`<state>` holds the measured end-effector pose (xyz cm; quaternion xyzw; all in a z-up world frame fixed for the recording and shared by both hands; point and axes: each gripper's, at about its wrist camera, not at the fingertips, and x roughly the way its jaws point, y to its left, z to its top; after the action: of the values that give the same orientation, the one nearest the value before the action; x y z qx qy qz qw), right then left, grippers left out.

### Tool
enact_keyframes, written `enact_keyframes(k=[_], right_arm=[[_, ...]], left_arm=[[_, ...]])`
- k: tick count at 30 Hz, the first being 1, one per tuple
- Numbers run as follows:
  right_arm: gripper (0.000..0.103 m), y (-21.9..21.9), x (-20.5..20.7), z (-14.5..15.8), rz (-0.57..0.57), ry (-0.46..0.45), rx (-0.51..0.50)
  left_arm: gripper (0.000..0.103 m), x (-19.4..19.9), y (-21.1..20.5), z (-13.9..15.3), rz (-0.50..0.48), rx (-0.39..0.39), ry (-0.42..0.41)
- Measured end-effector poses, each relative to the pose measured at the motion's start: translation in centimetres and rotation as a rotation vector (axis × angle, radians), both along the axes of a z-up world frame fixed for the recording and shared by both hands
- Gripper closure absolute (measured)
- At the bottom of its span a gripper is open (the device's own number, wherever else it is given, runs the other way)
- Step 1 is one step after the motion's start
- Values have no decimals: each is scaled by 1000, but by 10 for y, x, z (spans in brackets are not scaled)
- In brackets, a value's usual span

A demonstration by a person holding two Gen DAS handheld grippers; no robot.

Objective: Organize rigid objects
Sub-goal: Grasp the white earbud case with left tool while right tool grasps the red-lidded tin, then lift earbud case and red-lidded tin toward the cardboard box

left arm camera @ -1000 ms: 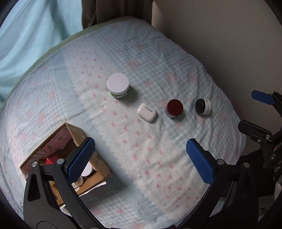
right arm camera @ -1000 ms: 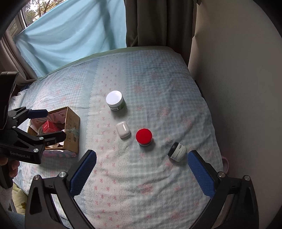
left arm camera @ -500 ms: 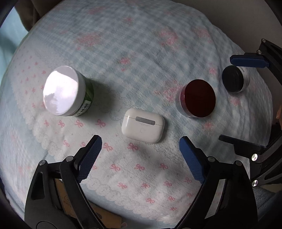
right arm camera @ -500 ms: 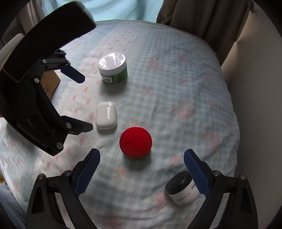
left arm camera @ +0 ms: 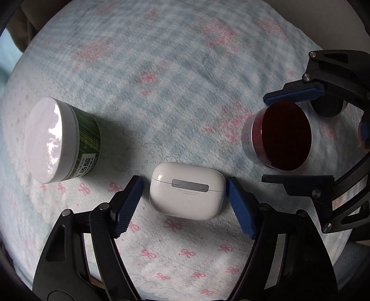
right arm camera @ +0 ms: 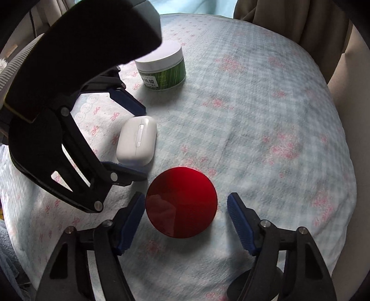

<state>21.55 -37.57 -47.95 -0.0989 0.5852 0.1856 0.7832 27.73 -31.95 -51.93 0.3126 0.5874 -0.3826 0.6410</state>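
A white earbud case (left arm camera: 187, 190) lies on the checked cloth between the open jaws of my left gripper (left arm camera: 185, 196); the right pad looks close to touching, the left one stands a little off. It also shows in the right wrist view (right arm camera: 137, 140). A red-lidded jar (right arm camera: 181, 205) stands between the open jaws of my right gripper (right arm camera: 186, 216), small gaps on both sides; it also shows in the left wrist view (left arm camera: 279, 135). A green jar with a white lid (left arm camera: 61, 141) stands to the left.
A small black-lidded jar (left arm camera: 327, 108) is mostly hidden behind the right gripper's fingers in the left wrist view. The blue-and-pink cloth (right arm camera: 266, 120) covers a rounded table. Curtains (right arm camera: 289, 20) hang behind it.
Both grippers have come down and forward: the left now straddles the earbud case, the right straddles the red-lidded jar. The cardboard box has left view.
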Motion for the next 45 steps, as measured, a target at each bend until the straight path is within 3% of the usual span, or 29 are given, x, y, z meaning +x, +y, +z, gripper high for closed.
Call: enact_keyframes(k=[1, 12, 21, 26, 34, 45], right_arm=[[50, 1, 0, -1, 2, 3, -1], [51, 3, -1, -1, -32, -14, 10], [52, 0, 10, 18, -72, -14, -7], [52, 2, 11, 49, -81, -44, -35], [52, 17, 3, 122, -117, -103, -70], [52, 90, -8, 233, -149, -182, -40]], left_arm=[[44, 1, -3, 2, -5, -4, 3], [44, -1, 2, 8, 1, -24, 4], [44, 7, 18, 48, 57, -69, -16], [44, 13, 31, 87, 113, -119, -39], [44, 6, 61, 158, 188, -182, -116], [44, -26, 170, 265, 347, -242, -217]])
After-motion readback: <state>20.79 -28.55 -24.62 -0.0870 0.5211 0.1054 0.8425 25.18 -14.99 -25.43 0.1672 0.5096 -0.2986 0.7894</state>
